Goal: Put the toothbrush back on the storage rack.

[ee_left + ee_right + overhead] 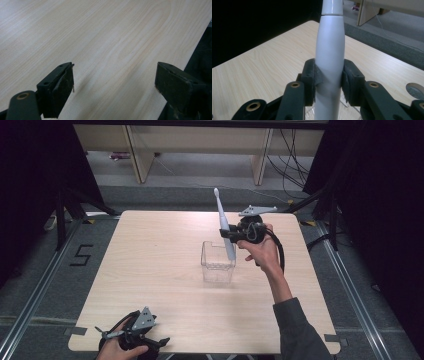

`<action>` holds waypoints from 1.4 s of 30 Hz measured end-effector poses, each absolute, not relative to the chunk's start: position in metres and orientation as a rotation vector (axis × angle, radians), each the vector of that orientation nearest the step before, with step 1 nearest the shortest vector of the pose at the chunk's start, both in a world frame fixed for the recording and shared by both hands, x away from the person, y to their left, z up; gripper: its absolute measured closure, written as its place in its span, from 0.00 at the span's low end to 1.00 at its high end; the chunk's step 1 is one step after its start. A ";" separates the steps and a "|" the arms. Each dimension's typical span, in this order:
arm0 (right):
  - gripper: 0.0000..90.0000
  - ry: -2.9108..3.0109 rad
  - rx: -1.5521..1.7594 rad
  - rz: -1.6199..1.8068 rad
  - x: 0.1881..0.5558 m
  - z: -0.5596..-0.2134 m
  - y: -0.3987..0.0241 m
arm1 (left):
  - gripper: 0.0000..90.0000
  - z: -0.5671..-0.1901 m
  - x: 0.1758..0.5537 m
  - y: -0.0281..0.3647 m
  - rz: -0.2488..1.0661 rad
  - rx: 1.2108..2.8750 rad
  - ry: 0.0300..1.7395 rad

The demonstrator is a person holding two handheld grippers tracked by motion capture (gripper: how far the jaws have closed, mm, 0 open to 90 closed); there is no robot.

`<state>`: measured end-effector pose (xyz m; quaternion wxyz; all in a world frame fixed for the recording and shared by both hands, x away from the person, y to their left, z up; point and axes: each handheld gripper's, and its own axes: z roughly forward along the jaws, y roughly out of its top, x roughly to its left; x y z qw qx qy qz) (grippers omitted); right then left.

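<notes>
Left gripper [131, 336]: nearest the high view's camera, at the table's near edge, held in the person's left hand; its jaws stand wide apart with nothing but bare wood between them.
Right gripper [328, 81]: jaws clamped on the thick lower body of the electric toothbrush [223, 222], one pad on each side, near the far middle of the table in the person's right hand [260, 251].
Toothbrush position: held up off the table, nearly upright and leaning a little, brush head topmost, lower end over or just inside the clear container [218, 261]; whether it touches the wall I cannot tell.
Toothbrush shape and material: pale grey-white plastic, smooth and round, swelling at the handle and narrowing to a slim neck past a seam.
Handling judgement: likely stiff, moderately light, and slippery on its glossy curved skin; it could twist or slide in the pads. The widest part of the handle, where it is held now, looks the safest place to grip; the thin neck looks weaker.
Container: small, open-topped, transparent, squarish plastic box; probably light and easy to nudge or tip.
Table [165, 250]: light wood-grain top, flat, matte, rounded corners.
</notes>
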<state>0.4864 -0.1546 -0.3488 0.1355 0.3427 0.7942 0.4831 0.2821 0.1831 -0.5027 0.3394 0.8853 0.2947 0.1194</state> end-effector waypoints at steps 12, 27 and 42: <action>0.74 2.352 0.952 1.337 0.497 -0.367 -0.140 | 0.17 -0.503 0.281 0.183 0.301 2.300 0.781; 0.74 2.436 0.946 1.195 0.500 -0.389 -0.126 | 0.17 -0.503 0.282 0.183 0.306 2.305 0.768; 0.74 2.479 0.980 1.105 0.502 -0.413 -0.119 | 0.17 -0.503 0.282 0.183 0.308 2.306 0.768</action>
